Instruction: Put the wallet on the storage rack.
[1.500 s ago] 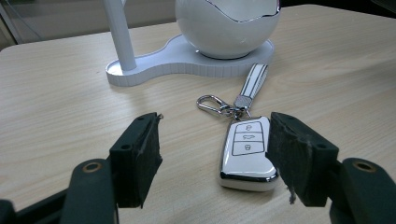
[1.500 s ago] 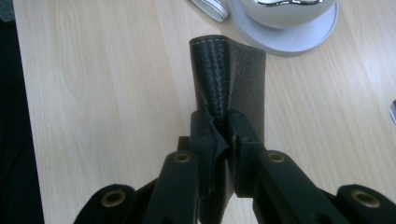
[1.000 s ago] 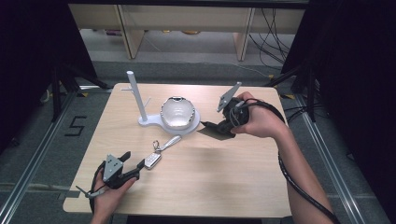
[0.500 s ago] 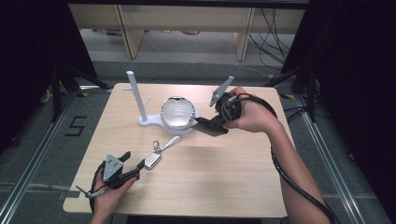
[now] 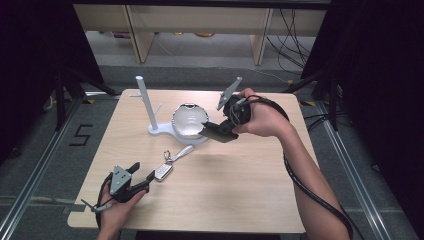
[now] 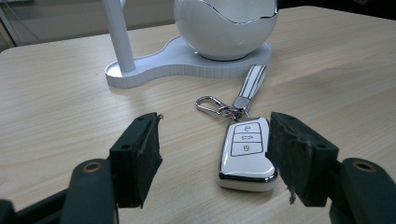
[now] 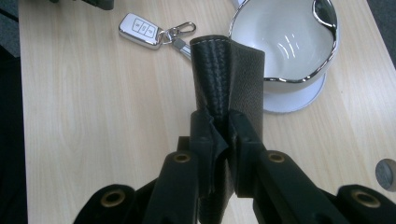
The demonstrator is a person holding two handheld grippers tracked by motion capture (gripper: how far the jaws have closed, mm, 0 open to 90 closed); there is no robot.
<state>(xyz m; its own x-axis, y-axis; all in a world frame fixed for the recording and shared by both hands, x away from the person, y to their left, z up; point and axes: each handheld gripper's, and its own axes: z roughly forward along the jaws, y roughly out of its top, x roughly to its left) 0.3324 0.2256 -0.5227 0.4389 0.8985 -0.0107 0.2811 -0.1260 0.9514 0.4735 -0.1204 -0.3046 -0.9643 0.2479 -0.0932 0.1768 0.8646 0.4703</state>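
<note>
The right claw (image 7: 223, 135), clenched on a black leather wallet (image 7: 229, 74), should carry it level over the white bowl (image 7: 285, 42) before releasing, while the left claw (image 6: 212, 154) rests released on the tabletop (image 5: 240, 190).

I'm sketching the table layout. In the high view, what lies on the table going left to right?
Left gripper → white car key fob → white bowl with chrome rim → black leather wallet → right gripper, shut on the wallet.
</note>
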